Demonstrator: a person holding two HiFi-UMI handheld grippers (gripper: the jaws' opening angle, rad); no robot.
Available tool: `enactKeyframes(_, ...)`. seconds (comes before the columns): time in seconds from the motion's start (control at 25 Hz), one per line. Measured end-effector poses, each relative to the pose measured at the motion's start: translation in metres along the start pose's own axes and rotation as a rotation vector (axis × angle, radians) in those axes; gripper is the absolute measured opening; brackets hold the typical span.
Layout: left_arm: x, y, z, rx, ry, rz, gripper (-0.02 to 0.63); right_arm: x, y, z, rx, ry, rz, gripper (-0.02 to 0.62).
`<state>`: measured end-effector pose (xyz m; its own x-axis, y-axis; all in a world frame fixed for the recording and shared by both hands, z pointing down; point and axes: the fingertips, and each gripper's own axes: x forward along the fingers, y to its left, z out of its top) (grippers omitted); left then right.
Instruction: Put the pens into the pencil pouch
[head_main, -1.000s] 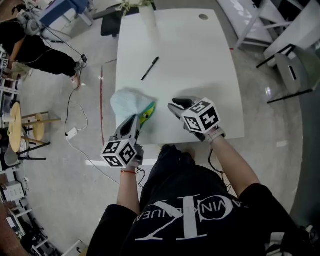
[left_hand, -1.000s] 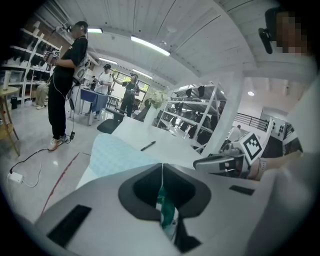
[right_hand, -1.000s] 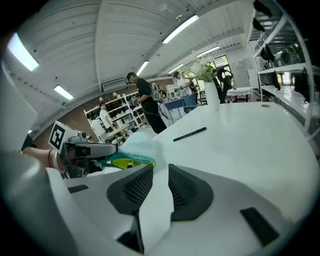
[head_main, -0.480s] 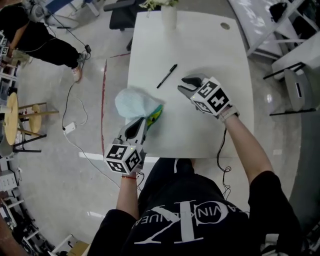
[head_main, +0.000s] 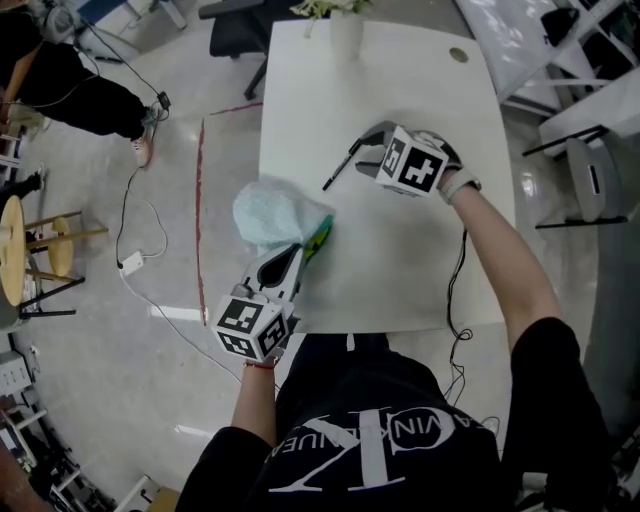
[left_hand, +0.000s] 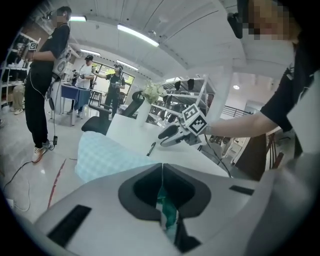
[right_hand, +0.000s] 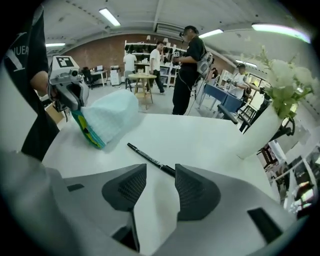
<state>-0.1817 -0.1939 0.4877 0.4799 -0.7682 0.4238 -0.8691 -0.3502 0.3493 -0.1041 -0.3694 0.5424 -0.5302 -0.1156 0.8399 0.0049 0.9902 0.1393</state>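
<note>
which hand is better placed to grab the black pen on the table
Right. The right hand-held gripper hovers just short of the pen, jaws opening, nothing between them. The left hand-held gripper is shut on the pouch.

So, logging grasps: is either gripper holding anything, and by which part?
The left gripper is shut on the pencil pouch, pinching its green edge. The right gripper holds nothing, its jaws opening; the pen lies ahead.

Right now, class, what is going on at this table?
A person works at a white table. The left hand-held gripper is shut on the green edge of the light blue pencil pouch. The right hand-held gripper, its jaws opening with nothing between them, is at the black pen, which lies on the table, not yet picked up.
</note>
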Motion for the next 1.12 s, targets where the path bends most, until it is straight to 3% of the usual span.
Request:
enactKeyframes(0.2, 0.006, 0.005, -0.001, -0.002, 0.020, -0.040, 0.011, 0.017, -0.016, -0.005, -0.147, 0.111, 0.033, 0.198)
enactKeyframes(0.52, 0.007, 0.014, 0.000, -0.006, 0.034, -0.060, 0.011, 0.037, -0.017, -0.015, -0.293, 0.234, 0.185, 0.195)
enactKeyframes(0.84, 0.008, 0.018, 0.003, -0.007, 0.037, -0.070, 0.011, 0.039, -0.014, -0.017, -0.259, 0.262, 0.307, 0.144)
enactKeyframes(0.96, 0.010, 0.019, 0.001, -0.006, 0.036, -0.072, 0.011, 0.039, -0.012, -0.019, -0.222, 0.243, 0.299, 0.125)
enactKeyframes(1.04, 0.011, 0.018, 0.002, -0.006, 0.036, -0.074, 0.011, 0.038, -0.010, -0.018, -0.183, 0.210, 0.274, 0.072)
enactKeyframes(1.12, 0.011, 0.018, 0.003, -0.005, 0.034, -0.074, 0.011, 0.036, -0.009, -0.019, -0.120, 0.179, 0.237, 0.071)
